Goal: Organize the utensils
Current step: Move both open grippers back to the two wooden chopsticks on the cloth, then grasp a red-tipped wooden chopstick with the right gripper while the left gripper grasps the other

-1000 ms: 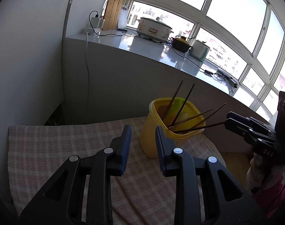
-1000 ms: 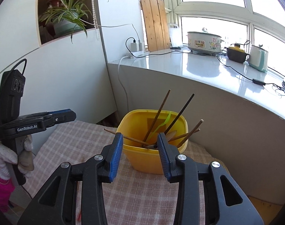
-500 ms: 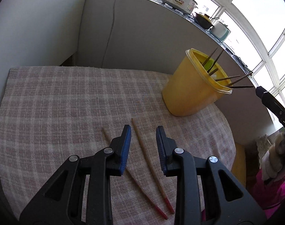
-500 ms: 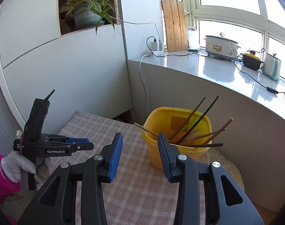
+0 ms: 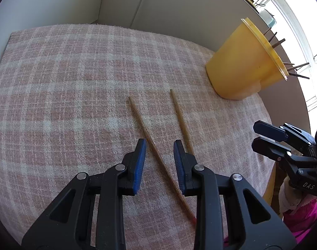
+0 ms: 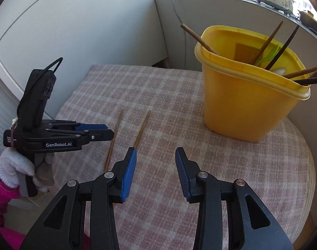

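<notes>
Chopsticks, two of them, lie loose on a checked cloth (image 5: 75,83), side by side and slightly splayed. The left chopstick (image 5: 150,143) runs lengthwise away from the left gripper (image 5: 159,162), straight through the gap between its parted, empty jaws; the right chopstick (image 5: 180,120) passes just beside the right jaw. The right gripper (image 6: 155,173) is also parted and empty, and both sticks lie to its left. A yellow tub (image 6: 241,108) holding other utensils stands beyond. Judging by this, the left gripper is the nearer.
</notes>
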Demonstrator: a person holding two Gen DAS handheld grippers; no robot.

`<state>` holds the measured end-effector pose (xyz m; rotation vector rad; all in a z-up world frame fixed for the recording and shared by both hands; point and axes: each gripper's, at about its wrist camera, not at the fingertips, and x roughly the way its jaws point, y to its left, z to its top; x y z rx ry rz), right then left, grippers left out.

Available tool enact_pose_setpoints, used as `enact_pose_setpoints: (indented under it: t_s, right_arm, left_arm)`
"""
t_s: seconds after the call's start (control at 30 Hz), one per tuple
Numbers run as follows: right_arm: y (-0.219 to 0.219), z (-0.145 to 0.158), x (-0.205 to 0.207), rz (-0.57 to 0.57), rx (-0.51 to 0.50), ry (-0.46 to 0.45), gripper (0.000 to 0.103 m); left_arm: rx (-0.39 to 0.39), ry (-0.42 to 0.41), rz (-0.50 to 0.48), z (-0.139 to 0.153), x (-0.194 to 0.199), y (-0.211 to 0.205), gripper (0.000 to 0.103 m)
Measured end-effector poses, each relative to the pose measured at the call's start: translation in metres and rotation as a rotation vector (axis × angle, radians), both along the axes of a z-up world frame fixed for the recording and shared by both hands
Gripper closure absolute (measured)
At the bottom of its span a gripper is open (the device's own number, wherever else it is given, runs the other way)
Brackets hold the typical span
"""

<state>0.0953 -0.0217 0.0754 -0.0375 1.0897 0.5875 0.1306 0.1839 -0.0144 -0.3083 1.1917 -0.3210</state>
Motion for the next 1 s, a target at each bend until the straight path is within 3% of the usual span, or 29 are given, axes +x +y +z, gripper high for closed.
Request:
enact_pose_setpoints:
  t_s: [0.13,0.37,0.57,1.0]
  right_arm:
    - [0.009,-0.013,0.000,0.016,-0.011,0.035,0.066]
    - [0.016,-0.021,0.007,0.023,-0.019,0.073,0.066]
    - [0.027,-0.028,0.013,0.040,-0.041,0.098,0.066]
    - [0.074,-0.058,0.036,0.096,-0.105,0.193,0.069]
  left_arm:
    - [0.041,0.023,-0.020,-0.010,0.002,-0.009,0.076]
    - [0.162,-0.026,-0.110,-0.010,0.005,-0.039,0.079]
    - [0.119,0.014,-0.114,-0.013,0.005,-0.027,0.090]
    - [0.107,0.031,-0.108,-0.011,-0.004,0.001,0.095]
